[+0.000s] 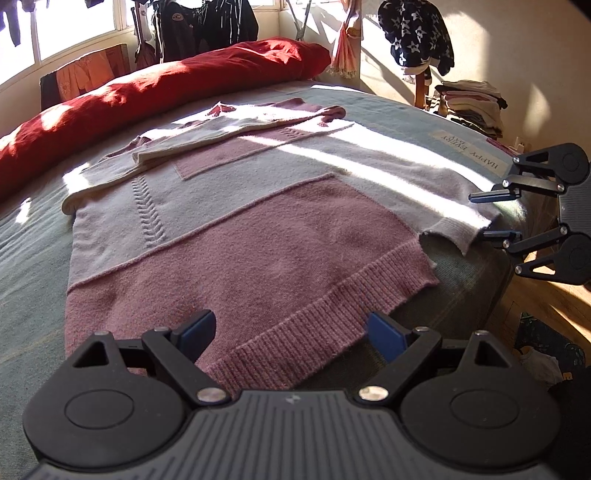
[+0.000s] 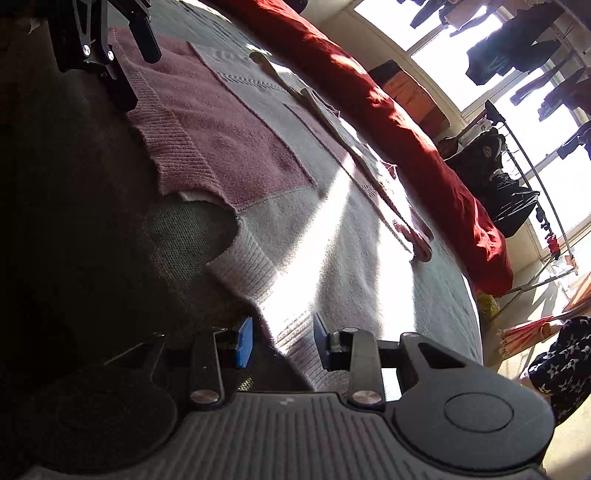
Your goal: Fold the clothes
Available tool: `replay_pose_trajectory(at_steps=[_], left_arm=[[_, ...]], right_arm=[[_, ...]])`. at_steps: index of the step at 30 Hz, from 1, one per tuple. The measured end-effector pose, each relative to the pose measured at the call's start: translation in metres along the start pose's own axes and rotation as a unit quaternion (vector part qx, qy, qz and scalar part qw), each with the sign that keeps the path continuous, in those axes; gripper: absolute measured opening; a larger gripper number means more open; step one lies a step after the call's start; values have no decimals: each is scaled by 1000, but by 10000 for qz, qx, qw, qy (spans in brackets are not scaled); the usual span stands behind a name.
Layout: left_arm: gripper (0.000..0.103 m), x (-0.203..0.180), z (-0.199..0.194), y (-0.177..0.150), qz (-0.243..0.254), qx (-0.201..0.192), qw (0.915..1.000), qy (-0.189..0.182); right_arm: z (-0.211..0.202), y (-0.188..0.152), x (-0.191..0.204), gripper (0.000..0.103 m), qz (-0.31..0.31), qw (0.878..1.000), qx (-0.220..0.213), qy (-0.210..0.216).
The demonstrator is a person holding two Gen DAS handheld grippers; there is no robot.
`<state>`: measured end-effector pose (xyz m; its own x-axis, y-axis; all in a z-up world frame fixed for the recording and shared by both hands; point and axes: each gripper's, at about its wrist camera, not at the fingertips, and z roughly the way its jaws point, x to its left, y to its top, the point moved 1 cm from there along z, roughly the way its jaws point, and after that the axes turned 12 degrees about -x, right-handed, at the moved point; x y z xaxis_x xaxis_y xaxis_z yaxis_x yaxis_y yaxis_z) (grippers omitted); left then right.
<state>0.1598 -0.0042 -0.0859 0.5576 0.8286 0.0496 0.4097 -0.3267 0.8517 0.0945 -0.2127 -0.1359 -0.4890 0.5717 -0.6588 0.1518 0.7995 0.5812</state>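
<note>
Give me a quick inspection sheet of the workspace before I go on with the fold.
Surface: bed with a grey-green cover, strongly sunlit in bands.
Job's things: pink and grey sweater spread flat on the bed, sleeves folded across its upper part, ribbed hem at the near edge.
Clutter: long red cushion along the far side of the bed.
Grippers: left gripper open over the pink hem corner; right gripper open at the grey hem corner. Neither has closed on the cloth.
Cables: nothing seen.
Surroundings: stack of folded clothes beyond the bed, star-print garment hanging, drying rack with dark clothes by the windows.
</note>
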Motion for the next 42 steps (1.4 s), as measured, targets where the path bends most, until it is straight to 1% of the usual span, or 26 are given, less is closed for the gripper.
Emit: replay_pose_trajectory(at_steps=[3,7,9,14,17,20,23,28,31,36,42], left_arm=[[89,-3,1,-1,32,18,10000,-43],[89,-12,2,-1,207,-2,9997,-116],[89,-17,3,-2,276,12,9995,-122],[89,-24,6,-6,242,14,9996,-155],[89,-25,12,-10,153,179,9997,-68],[89,-29,15,-12,167,294,9994,36],[89,-31,17,-8,148,396,9990,139],[89,-31,20,-4,-88,458,9984,312],[89,-33,22,-1,-64,518,9980,364],[90,-34,23,7,-57,516,9978,409],[90,-42,20,10,-28,302,9984,482]], right_arm=[[2,2,10,38,-332,9991,19,-273],[6,3,13,38,-410,9978,45,-511],[7,6,12,38,-244,9980,73,-584],[10,14,15,40,104,9967,151,-794],[13,19,21,40,486,9939,150,-979],[17,24,28,40,903,9894,108,-1133],[19,25,25,40,1126,9879,16,-1070],[24,25,10,40,1669,9824,-92,-841],[26,23,6,40,1878,9790,-140,-781],[26,22,2,41,1997,9769,-203,-739],[17,20,9,40,1822,9801,-317,-723]])
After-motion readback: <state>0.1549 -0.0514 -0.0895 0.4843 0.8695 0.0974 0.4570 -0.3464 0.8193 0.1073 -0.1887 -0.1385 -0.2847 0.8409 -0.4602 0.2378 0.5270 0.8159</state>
